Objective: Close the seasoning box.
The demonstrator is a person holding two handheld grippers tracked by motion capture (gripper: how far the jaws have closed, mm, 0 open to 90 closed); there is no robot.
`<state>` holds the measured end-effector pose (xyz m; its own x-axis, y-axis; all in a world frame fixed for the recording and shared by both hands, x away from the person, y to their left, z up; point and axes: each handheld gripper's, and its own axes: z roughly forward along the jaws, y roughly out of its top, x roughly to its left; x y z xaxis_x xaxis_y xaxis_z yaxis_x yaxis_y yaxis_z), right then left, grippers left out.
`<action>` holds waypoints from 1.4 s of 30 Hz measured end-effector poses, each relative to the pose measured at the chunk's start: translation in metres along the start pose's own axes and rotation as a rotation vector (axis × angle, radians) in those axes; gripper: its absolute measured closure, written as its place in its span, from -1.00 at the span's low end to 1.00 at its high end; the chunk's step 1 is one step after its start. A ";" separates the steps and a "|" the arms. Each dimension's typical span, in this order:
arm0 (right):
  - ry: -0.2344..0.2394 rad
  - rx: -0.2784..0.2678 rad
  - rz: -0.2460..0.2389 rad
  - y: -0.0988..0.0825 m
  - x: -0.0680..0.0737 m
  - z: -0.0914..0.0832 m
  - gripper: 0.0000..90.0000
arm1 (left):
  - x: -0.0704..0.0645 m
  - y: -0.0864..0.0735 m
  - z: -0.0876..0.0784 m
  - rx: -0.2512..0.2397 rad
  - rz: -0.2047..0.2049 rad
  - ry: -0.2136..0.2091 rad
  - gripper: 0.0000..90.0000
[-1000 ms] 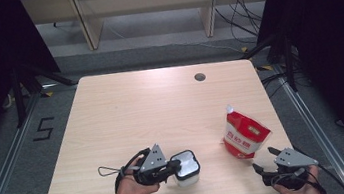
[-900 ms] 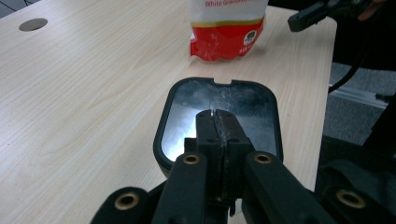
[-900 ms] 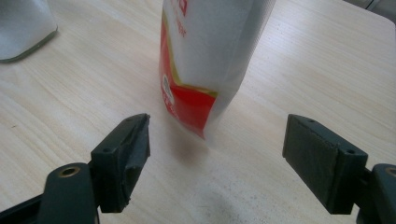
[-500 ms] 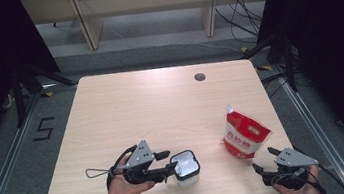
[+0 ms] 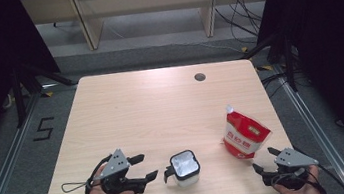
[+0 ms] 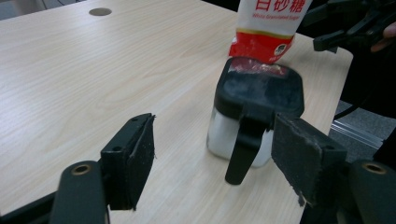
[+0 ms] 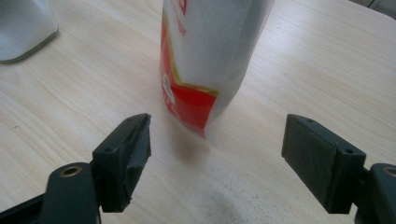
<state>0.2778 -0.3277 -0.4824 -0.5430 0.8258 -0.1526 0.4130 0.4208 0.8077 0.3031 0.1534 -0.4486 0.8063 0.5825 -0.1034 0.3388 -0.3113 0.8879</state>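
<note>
The left gripper (image 5: 150, 166) sits near the front edge of the worktop (image 5: 152, 114) with its jaws spread wide and nothing between them; they have just been opening, and the small jar (image 5: 185, 167) with the black square lid now stands free just beside the jaw tips. In the left gripper view the jar's black handle (image 6: 243, 149) hangs down the side facing the camera, closer to the right-hand pad than to the left. The jar stands upright, long axis vertical, handle pointing toward the left gripper. The step in hand looks like letting go of the jar and clearing away from it; to do that well the gripper should draw straight back along its own line, jaws kept wide, so that neither pad catches the handle and tips or drags the jar. Further right stands the red and white sugar pouch (image 5: 244, 136), upright too, long axis vertical, its spout corner at the top and leaning slightly left. The right gripper (image 5: 267, 162) waits just in front of the pouch, jaws open wide and holding nothing, the pouch's lower edge (image 7: 201, 116) ahead of the gap between the pads.
</note>
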 end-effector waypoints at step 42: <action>0.073 0.132 0.073 -0.009 -0.001 0.008 -0.55 | -0.002 -0.056 0.009 0.220 0.036 0.114 -0.63</action>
<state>0.2805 -0.3288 -0.4945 -0.5574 0.8287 -0.0505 0.5436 0.4103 0.7322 0.2871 0.1635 -0.5020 0.7641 0.6450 -0.0112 0.4185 -0.4823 0.7696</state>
